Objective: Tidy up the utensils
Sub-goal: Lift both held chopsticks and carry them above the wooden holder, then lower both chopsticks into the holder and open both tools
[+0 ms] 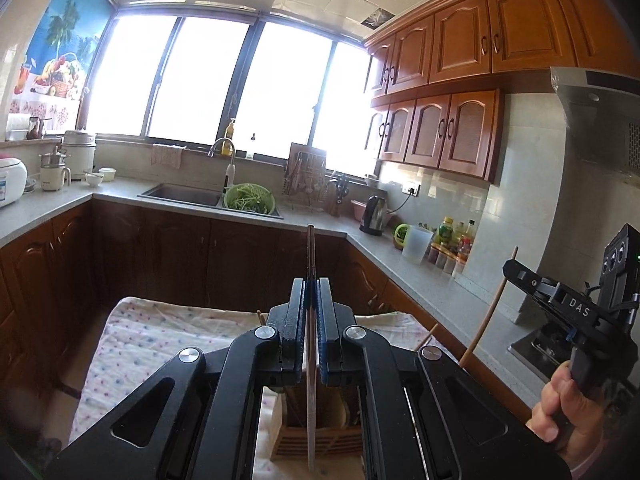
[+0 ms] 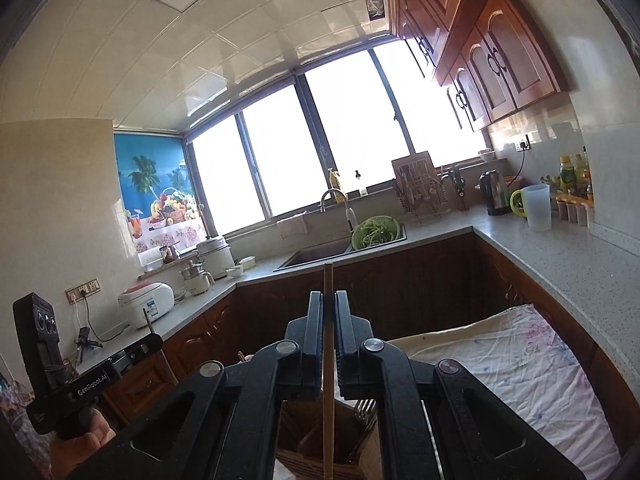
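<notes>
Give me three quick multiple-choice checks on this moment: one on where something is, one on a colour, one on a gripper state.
1. Where is the green colander?
A. At the sink
B. On the cloth
C. Beside the kettle

2. What colour is the kettle's body?
A. Red
B. Silver
C. Blue

3. What is the left hand-held gripper doing?
A. Open, holding nothing
B. Shut on a chopstick
C. Shut on a fork

Answers:
1. A: the colander sits at the sink, right of the basin.
2. B: the kettle has a shiny silver body with black trim.
3. B: the left hand-held gripper has its jaws closed on a chopstick standing upright above the wooden holder.
</notes>
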Demonstrator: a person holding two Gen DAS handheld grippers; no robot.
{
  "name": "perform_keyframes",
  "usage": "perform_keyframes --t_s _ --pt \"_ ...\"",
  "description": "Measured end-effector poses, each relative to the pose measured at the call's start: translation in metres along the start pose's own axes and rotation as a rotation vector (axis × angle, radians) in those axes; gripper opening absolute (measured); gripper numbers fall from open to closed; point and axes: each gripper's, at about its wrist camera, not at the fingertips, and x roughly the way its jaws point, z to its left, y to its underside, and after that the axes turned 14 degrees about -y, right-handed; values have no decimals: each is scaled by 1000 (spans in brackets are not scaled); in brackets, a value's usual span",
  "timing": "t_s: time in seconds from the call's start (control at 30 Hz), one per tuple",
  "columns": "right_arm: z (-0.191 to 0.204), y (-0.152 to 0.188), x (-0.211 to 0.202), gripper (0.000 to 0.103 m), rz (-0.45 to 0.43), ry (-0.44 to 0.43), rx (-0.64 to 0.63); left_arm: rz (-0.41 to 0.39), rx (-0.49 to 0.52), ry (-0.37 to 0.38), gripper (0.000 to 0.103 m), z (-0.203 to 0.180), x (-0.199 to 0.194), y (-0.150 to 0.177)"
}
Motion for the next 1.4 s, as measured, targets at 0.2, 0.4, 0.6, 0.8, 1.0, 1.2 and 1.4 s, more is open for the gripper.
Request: perform_keyframes --t_s 0.2,0.4,0.6,0.8,1.0,1.2,1.4 --pt "-7 -4 14 5 -40 13 -12 -48 -27 -12 4 4 16 -7" --pt "-18 3 27 5 -62 32 -21 -80 -56 -26 4 3 38 2" --pt "-26 19 38 5 -57 39 -18 -76 -94 -43 4 7 57 25" --pt "-33 38 42 5 -40 46 -1 -59 -99 -36 4 6 63 50" --pt "-35 59 45 5 -11 57 8 -4 -71 -44 4 5 67 76" --pt "-42 76 48 5 32 72 31 66 -70 -54 4 9 74 94" --pt "-48 89 53 5 81 85 38 87 -63 -58 5 9 74 100"
